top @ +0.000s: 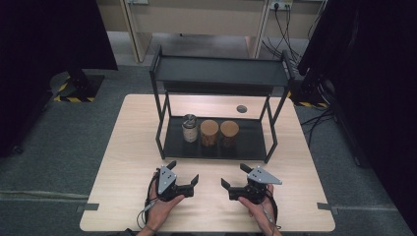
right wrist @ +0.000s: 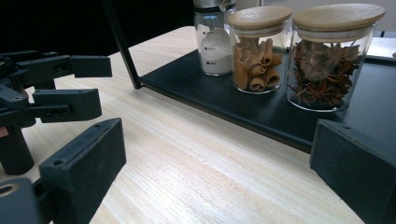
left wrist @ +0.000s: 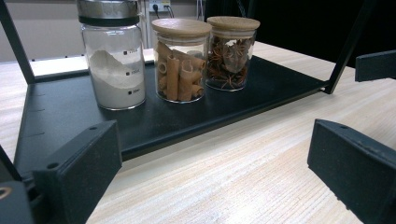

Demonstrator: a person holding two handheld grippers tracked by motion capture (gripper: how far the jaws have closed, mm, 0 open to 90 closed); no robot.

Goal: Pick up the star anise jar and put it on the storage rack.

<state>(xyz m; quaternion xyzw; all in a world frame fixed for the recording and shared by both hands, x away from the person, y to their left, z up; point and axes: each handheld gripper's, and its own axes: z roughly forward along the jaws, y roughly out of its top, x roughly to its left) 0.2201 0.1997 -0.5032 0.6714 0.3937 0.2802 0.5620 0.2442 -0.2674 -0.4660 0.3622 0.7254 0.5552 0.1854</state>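
Black jaws stand spread wide and empty on both the left gripper (top: 183, 178) and the right gripper (top: 235, 176), resting low on the wooden table (top: 128, 162) just short of the rack (top: 216, 73). This looks like the start: nothing reached for yet. Next calls for advancing to a jar on the lower shelf (left wrist: 187, 116): powder jar (left wrist: 114, 65), pasta jar (left wrist: 182, 63), star anise jar (left wrist: 232, 53), all upright, lidded, close together

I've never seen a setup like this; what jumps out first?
Three glass jars stand in a row on the bottom tray of a black shelf rack: a white-powder jar at left, a pasta-tube jar in the middle, a star-anise jar at right. Nearer, the left gripper and right gripper rest open on the wooden table.
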